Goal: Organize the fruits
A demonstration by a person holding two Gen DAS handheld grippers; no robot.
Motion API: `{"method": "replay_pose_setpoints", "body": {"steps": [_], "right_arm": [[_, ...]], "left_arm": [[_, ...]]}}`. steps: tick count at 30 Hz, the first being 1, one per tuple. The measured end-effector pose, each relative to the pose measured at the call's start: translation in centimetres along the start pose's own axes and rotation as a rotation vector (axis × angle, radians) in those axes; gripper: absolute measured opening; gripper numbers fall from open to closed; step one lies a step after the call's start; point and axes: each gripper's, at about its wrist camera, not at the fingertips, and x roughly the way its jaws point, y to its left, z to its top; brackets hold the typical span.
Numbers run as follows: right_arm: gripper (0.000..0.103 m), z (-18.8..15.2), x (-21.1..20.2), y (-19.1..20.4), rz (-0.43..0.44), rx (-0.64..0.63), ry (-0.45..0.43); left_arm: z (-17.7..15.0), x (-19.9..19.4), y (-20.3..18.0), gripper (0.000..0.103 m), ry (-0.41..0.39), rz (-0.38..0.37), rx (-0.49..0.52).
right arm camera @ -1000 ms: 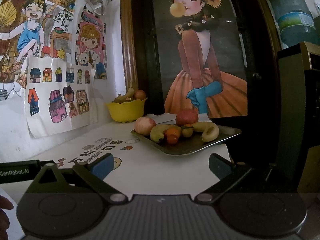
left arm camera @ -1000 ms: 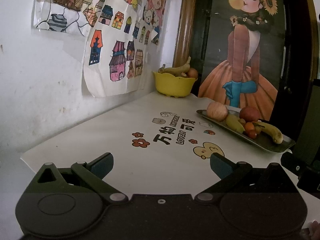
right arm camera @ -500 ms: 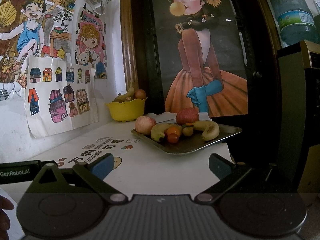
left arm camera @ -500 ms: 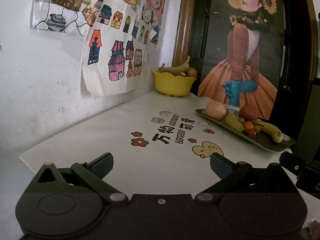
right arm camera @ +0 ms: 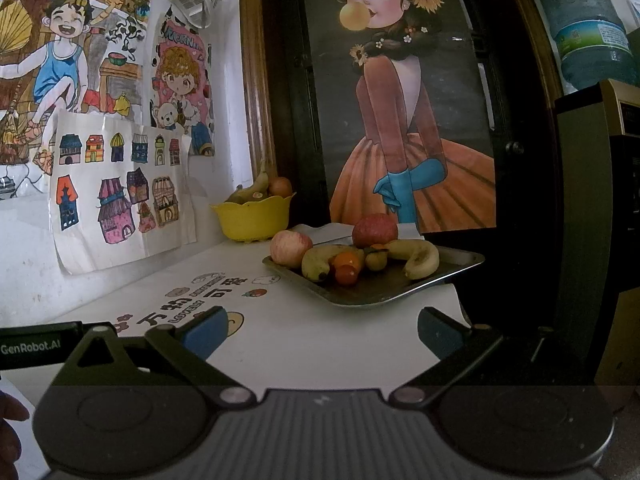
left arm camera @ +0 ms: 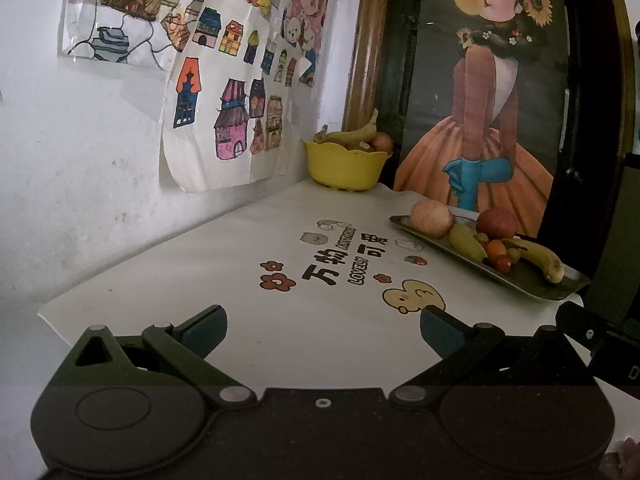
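A metal tray [right arm camera: 460, 264] [left arm camera: 532, 288] at the table's right edge carries a pale apple [right arm camera: 290, 248] [left arm camera: 432, 218], a red apple [right arm camera: 374, 230] [left arm camera: 496, 222], two bananas [right arm camera: 418, 258] [left arm camera: 540, 258], a small orange [right arm camera: 346, 260] and small round fruits. A yellow bowl [right arm camera: 254, 216] [left arm camera: 344, 166] in the back corner holds a banana and a brownish round fruit. My right gripper [right arm camera: 320, 330] is open, short of the tray. My left gripper [left arm camera: 322, 326] is open above the near table, with nothing between the fingers.
The white table cover [left arm camera: 240, 264] has printed flowers and lettering. Drawings [left arm camera: 228, 92] hang on the left wall. A poster of a girl [right arm camera: 404, 120] stands behind the tray, a dark cabinet [right arm camera: 592, 220] to the right. The other gripper's body [right arm camera: 32, 346] shows at lower left.
Both grippers have drifted very slightly; the tray sits a touch higher in the right wrist view. Both stay open and the fruit has not moved.
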Motion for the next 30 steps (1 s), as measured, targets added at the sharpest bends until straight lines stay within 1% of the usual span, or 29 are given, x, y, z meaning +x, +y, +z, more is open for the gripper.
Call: {"method": "replay_pose_setpoints", "body": {"steps": [5, 8, 12, 14, 30], "right_arm": [[0.103, -0.1, 0.0, 0.3, -0.002, -0.007, 0.004], [0.103, -0.2, 0.0, 0.6, -0.012, -0.015, 0.014], [0.103, -0.1, 0.3, 1.0, -0.025, -0.030, 0.036], [0.103, 0.0, 0.3, 1.0, -0.024, -0.035, 0.041], [0.103, 0.2, 0.6, 0.7, -0.016, -0.015, 0.068]], "left_arm": [[-0.4, 0.0, -0.5, 0.102, 0.010, -0.005, 0.012], [-0.3, 0.1, -0.7, 0.102, 0.027, 0.017, 0.025], [-0.1, 0.0, -0.8, 0.102, 0.030, 0.053, 0.034], [0.0, 0.0, -0.8, 0.102, 0.032, 0.059, 0.036], [-0.1, 0.5, -2.2, 0.102, 0.052, 0.042, 0.068]]}}
